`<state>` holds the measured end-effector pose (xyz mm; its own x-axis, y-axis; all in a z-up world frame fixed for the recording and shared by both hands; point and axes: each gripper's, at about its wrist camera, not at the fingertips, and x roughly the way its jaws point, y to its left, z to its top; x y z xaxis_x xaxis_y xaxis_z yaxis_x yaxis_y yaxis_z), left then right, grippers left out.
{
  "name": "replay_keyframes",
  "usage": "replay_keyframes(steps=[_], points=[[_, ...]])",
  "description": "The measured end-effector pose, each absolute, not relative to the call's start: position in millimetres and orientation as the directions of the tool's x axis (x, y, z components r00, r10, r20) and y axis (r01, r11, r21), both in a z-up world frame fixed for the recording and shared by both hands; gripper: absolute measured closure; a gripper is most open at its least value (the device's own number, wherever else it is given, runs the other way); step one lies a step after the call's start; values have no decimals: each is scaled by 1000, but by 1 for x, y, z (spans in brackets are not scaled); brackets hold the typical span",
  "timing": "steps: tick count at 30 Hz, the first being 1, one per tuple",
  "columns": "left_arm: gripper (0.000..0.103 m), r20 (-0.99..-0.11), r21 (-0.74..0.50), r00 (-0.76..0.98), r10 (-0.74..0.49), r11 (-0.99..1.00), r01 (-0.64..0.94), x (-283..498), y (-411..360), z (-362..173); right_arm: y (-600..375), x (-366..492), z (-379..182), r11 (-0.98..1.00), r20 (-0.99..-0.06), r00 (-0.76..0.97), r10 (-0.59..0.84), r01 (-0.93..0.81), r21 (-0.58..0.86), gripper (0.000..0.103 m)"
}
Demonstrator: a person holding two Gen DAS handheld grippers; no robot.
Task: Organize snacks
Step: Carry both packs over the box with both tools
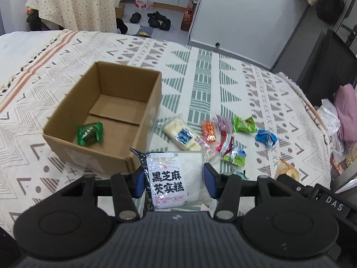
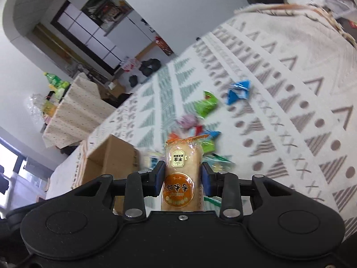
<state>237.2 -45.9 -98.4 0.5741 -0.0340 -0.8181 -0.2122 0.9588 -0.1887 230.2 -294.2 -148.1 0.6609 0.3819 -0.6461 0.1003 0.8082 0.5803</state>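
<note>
An open cardboard box (image 1: 67,120) sits on the patterned cloth and holds one green candy (image 1: 90,133). My left gripper (image 1: 173,179) is shut on a white black-sesame cake packet (image 1: 171,178), held just right of the box's near corner. My right gripper (image 2: 183,178) is shut on a rice cracker packet (image 2: 181,174) with an orange label, held above the cloth; its tip also shows in the left wrist view (image 1: 287,170). The box shows in the right wrist view (image 2: 109,156) at left. Loose snacks lie right of the box: a cream packet (image 1: 181,135), a green candy (image 1: 244,124), a blue candy (image 1: 266,137).
The patterned cloth (image 1: 223,78) covers the surface. Its far edge drops to a floor with black shoes (image 1: 156,20). A table with a dotted cloth (image 1: 75,2) stands at the back left. Pink and white fabric (image 1: 343,111) lies beyond the right edge.
</note>
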Motion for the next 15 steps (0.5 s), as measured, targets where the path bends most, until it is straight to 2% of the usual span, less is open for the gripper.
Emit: replay_keyframes(steps=[15], points=[[52,-781,-243,624,-26,933,-266,234,23,-79,-239,235,-107,846,-625,681,382,15,534,69]])
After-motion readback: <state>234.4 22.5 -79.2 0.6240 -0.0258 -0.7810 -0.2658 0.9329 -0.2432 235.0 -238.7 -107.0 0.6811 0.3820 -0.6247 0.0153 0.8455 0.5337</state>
